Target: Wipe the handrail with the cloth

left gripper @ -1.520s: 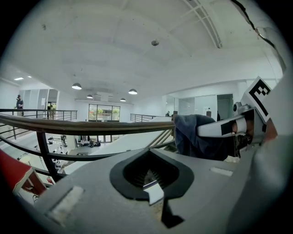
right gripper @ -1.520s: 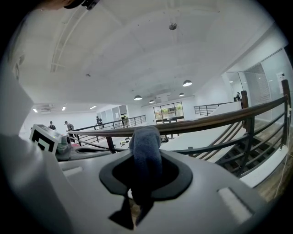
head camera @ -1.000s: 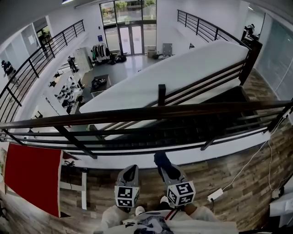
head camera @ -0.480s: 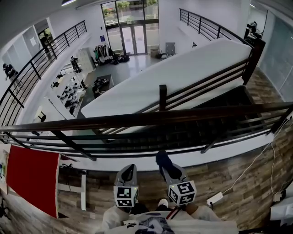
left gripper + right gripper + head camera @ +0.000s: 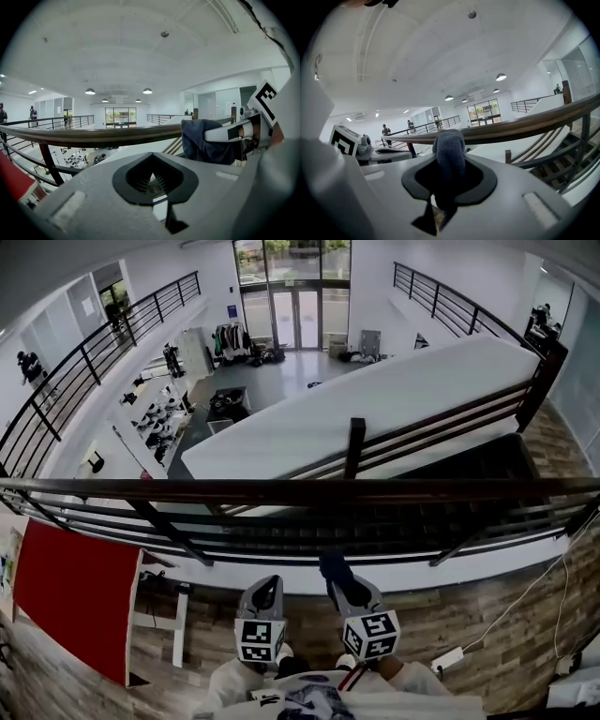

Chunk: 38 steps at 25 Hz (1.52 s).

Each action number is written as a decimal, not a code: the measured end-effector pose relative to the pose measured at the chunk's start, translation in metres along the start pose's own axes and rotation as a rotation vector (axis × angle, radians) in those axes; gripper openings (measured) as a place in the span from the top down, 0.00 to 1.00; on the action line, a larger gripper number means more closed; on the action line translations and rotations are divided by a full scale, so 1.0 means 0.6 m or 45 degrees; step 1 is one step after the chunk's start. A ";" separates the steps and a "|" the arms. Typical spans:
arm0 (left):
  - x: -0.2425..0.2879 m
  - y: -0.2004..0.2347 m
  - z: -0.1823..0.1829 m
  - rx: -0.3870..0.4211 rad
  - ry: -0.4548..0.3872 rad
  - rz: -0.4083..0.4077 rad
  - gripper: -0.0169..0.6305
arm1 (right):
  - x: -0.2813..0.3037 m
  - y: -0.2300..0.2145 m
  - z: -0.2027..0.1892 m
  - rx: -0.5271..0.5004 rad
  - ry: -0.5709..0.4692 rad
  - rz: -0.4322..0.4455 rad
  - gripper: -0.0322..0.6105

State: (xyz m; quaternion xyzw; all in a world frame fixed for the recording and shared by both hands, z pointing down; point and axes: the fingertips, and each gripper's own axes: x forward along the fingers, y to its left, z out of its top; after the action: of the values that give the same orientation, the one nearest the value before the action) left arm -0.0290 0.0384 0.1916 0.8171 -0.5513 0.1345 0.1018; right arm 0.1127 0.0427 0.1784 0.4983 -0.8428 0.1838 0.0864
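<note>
The dark brown handrail [image 5: 309,490] runs across the head view from left to right, above black rails. Both grippers hang below and short of it, over the wooden floor. My right gripper [image 5: 336,570] is shut on a dark blue cloth [image 5: 330,565], which bulges up out of the jaws [image 5: 449,150] just under the handrail [image 5: 525,126]. My left gripper [image 5: 265,587] sits beside it, shut and with nothing in it. In the left gripper view the handrail [image 5: 93,136] crosses ahead, with the cloth [image 5: 201,140] to the right.
A red panel [image 5: 70,610] stands at the lower left. A stairway [image 5: 403,517] descends beyond the rail beside a white sloped wall [image 5: 375,399]. A white power strip [image 5: 448,659] and its cable lie on the floor at the right. People stand on the far balcony [image 5: 385,130].
The head view has swung, so the handrail now lies level and lower in the picture. Both grippers keep nearly the same place, with the cloth still held in the right one.
</note>
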 end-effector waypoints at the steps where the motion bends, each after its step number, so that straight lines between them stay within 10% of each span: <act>1: -0.003 0.021 -0.001 0.003 -0.009 0.015 0.97 | 0.016 0.018 0.000 -0.005 0.002 0.016 0.84; 38: -0.072 0.728 -0.041 -0.087 -0.035 0.569 0.97 | 0.599 0.590 0.053 -0.228 0.054 0.536 0.84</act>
State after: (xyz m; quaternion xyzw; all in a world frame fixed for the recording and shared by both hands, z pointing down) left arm -0.4527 -0.0782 0.2083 0.6724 -0.7242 0.1239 0.0895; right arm -0.3699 -0.1061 0.1882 0.2978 -0.9392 0.1327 0.1076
